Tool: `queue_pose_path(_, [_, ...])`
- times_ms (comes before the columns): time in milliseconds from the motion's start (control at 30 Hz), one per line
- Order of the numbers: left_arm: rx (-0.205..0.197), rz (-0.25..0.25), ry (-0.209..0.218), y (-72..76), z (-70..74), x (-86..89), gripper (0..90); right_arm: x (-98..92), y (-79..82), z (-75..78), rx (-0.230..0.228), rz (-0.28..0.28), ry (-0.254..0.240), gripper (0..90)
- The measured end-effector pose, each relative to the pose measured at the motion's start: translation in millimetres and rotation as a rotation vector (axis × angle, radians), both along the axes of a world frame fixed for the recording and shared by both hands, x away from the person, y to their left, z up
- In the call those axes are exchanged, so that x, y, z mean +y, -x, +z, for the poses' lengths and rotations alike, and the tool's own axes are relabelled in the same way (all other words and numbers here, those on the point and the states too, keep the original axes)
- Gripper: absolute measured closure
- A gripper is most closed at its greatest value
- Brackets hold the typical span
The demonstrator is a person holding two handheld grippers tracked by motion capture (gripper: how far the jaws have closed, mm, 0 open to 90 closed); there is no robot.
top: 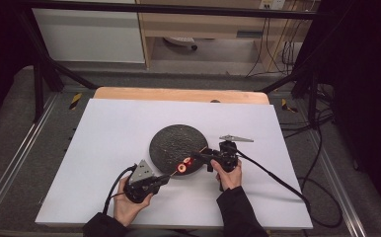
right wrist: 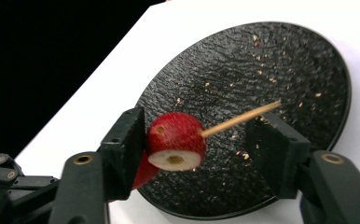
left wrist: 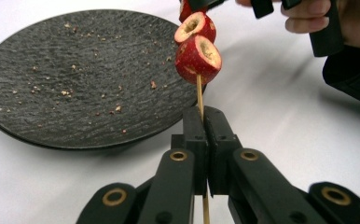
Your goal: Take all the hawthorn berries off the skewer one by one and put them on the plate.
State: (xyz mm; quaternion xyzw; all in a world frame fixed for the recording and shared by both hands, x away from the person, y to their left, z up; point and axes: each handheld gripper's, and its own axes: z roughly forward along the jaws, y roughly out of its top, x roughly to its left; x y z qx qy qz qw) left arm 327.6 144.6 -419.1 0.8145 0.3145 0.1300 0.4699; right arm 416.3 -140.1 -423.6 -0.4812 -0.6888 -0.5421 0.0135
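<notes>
At lower centre-left of the high view, the left gripper (top: 165,178) is clamping its fingers (left wrist: 193,140) fully together on a wooden skewer (left wrist: 199,95) threaded with red fruit pieces (top: 182,167), which are hanging over the near rim of a crumb-flecked black plate (top: 171,140) on the white desk (top: 109,143). To the right, the right gripper (top: 198,157) is bracketing one fruit piece, its left finger (right wrist: 124,147) touching and the right apart.

black claws (left wrist: 205,140), brass rivets, dark sleeves (top: 238,210)
</notes>
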Motion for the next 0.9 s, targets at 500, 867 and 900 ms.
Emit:
queue_pose_path(500, [-0.007, -0.007, 0.004, 1.7, -0.4, -1.8, 87.9, 0.4, -0.4, 2.3, 0.042, 0.027, -0.078, 58.6])
queue_pose_path(867, [-0.018, -0.004, 0.023, 2.4, 1.6, 2.7, 88.0, -5.5, -6.1, 10.6, 0.045, 0.011, -0.116, 60.4])
queue_pose_path(900, [-0.021, -0.004, 0.024, 2.7, 2.2, 3.4, 88.0, -6.3, -7.1, 11.1, 0.04, 0.012, -0.118, 60.4])
